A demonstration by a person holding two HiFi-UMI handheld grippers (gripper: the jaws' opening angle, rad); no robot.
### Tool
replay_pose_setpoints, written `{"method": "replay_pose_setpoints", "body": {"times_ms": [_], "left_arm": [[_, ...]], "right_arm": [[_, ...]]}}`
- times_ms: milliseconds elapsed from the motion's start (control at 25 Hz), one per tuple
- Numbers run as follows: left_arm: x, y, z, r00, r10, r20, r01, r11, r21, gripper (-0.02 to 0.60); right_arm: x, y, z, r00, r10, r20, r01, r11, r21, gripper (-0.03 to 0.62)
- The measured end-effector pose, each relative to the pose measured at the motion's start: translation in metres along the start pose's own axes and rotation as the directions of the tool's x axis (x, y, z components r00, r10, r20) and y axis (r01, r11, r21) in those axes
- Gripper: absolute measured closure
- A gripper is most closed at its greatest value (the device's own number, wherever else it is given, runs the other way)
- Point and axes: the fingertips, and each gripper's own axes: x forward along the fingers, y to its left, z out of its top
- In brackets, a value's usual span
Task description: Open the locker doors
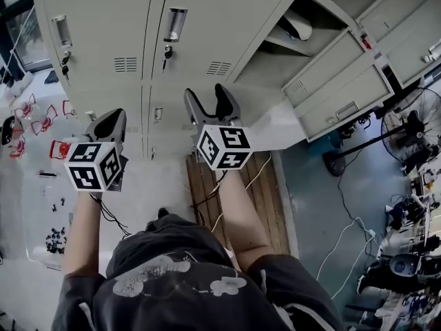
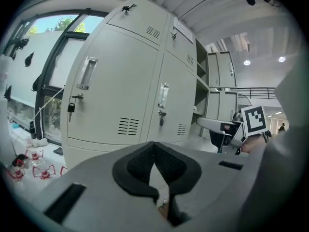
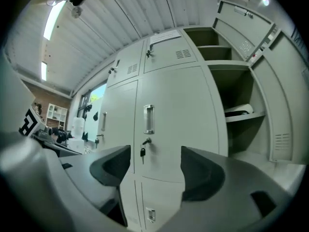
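A bank of pale grey lockers stands before me. The left door (image 1: 96, 40) and the middle door (image 1: 207, 33) are closed, each with a recessed handle (image 3: 148, 119) and a key (image 3: 143, 151) hanging in its lock. The locker to the right stands open, its door (image 1: 337, 81) swung wide, and a white object (image 3: 241, 110) lies on its shelf. My right gripper (image 1: 210, 101) is held open a short way in front of the middle door, with nothing between its jaws (image 3: 155, 166). My left gripper (image 1: 114, 116) is shut and empty (image 2: 154, 149), facing the left door's handle (image 2: 87, 73) from a distance.
A wooden pallet (image 1: 265, 192) lies on the floor under my right arm. Red frames (image 1: 41, 123) and small dark parts are scattered at the left. A standing fan (image 1: 413, 126), cables (image 1: 351, 233) and gear crowd the right. A window (image 2: 43, 76) is left of the lockers.
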Motion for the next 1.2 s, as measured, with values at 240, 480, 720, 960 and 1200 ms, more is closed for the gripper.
{"method": "replay_pose_setpoints", "body": {"times_ms": [240, 480, 720, 960, 1200], "left_arm": [[0.009, 0.032, 0.025, 0.994, 0.104, 0.024, -0.104, 0.994, -0.014, 0.574], [0.022, 0.042, 0.042, 0.983, 0.176, 0.047, -0.175, 0.984, -0.01, 0.574], [0.026, 0.047, 0.044, 0.973, 0.225, 0.053, -0.225, 0.974, -0.007, 0.574], [0.029, 0.051, 0.048, 0.967, 0.248, 0.051, -0.248, 0.969, -0.006, 0.574], [0.031, 0.061, 0.052, 0.972, 0.23, 0.041, -0.231, 0.973, 0.024, 0.574]], "right_arm": [[0.06, 0.039, 0.018, 0.987, 0.16, 0.02, -0.16, 0.987, -0.036, 0.279], [0.101, 0.06, 0.036, 0.96, 0.273, 0.058, -0.27, 0.961, -0.056, 0.279], [0.13, 0.067, 0.054, 0.949, 0.303, 0.089, -0.299, 0.952, -0.061, 0.279], [0.149, 0.07, 0.058, 0.959, 0.276, 0.071, -0.271, 0.96, -0.064, 0.279], [0.159, 0.072, 0.057, 0.969, 0.226, 0.095, -0.221, 0.973, -0.064, 0.281]]}}
